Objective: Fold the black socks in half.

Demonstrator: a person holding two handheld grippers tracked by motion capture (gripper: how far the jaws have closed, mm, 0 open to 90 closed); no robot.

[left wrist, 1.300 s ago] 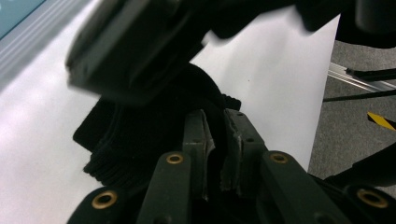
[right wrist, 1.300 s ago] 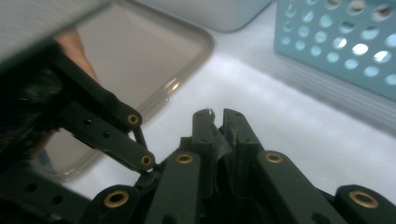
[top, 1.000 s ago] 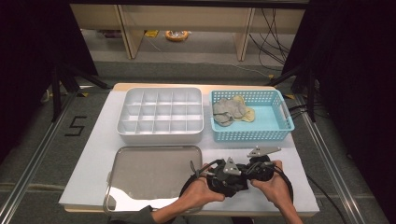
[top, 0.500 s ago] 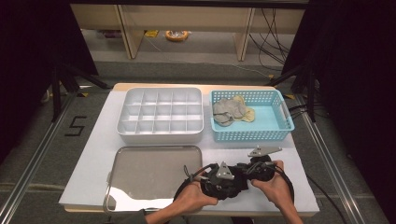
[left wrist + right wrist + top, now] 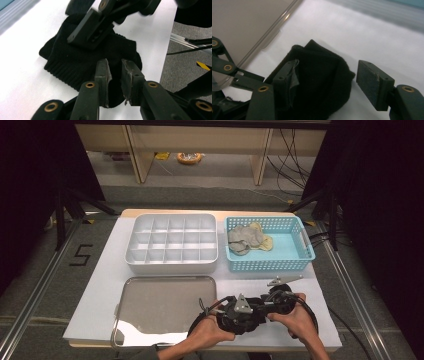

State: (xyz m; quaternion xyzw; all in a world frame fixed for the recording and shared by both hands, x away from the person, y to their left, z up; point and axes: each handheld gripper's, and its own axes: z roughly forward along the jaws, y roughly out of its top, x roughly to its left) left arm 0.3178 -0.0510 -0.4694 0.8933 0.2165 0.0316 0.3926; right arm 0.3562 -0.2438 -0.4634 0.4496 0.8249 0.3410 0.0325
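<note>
A black sock (image 5: 82, 60) lies folded on the white table top near its front edge. My left gripper (image 5: 115, 67) pinches the sock's near edge between its narrowly spaced pads; its jaws have just eased apart a little, with fabric still between them. My right gripper (image 5: 329, 75) faces it from the other side. Its jaws have just been opening and now stand wide, with the sock (image 5: 319, 75) lying loose between them. One right jaw hangs over the sock in the left gripper view. From above, left gripper (image 5: 245, 312) and right gripper (image 5: 267, 307) meet tip to tip.
A shiny metal tray (image 5: 165, 302) lies just left of the hands. Behind it stands a white compartment box (image 5: 172, 240). A blue basket (image 5: 300, 240) at the back right holds grey and yellowish socks (image 5: 245, 239). The table's front edge runs right under the hands.
</note>
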